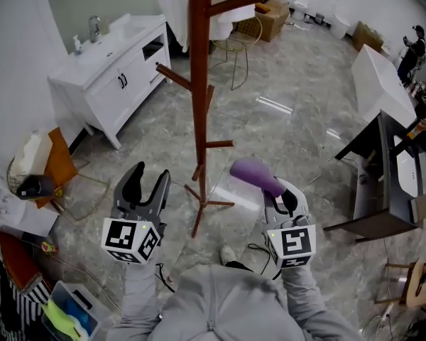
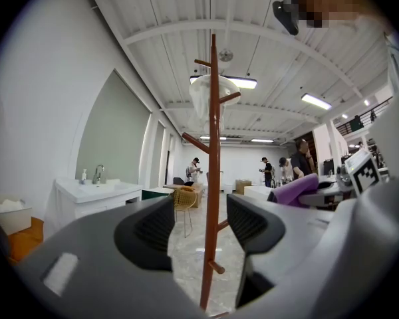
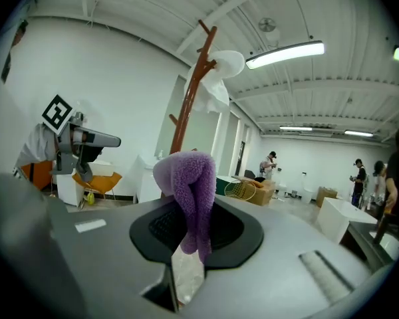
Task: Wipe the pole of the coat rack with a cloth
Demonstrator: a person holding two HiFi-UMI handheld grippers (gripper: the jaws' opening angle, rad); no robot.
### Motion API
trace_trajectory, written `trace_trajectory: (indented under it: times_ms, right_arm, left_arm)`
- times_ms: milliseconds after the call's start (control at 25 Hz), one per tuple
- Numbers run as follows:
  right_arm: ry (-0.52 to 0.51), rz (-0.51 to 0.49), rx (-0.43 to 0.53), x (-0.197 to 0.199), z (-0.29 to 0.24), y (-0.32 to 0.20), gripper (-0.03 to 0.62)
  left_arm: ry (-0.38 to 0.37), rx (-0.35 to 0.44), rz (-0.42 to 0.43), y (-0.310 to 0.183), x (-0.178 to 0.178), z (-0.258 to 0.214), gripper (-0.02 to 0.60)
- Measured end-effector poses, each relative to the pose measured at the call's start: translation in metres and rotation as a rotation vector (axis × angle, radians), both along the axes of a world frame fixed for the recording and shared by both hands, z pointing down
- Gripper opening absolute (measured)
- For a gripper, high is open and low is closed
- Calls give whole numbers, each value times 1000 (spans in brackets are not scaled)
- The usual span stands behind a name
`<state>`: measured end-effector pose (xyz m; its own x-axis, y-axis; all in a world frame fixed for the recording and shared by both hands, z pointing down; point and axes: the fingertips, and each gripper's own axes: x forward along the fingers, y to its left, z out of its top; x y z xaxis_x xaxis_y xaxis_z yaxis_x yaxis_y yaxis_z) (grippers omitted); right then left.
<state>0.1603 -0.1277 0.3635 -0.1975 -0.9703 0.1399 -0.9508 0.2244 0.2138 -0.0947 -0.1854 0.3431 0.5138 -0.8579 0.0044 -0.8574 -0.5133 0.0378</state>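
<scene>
While the right hand-held gripper [image 1: 278,197] pinches one cloth [image 1: 255,174], the left hand-held gripper [image 1: 149,180] gapes.

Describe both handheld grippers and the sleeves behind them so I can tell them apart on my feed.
They look alike. The left gripper and right gripper have grey bodies, black ribbed pads and a white cube with black square markers: left cube, right cube. A thin black cable loops beside the right one. The sleeves are light grey.
</scene>
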Motion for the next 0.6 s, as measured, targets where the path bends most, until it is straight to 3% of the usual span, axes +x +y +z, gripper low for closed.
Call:
trace_trajectory:
  times_ms: [600]
  right_arm:
    - [-192, 108, 54, 32, -16, -25, 55]
  left_arm:
    - [-1, 6, -17, -3, -6, -4, 267]
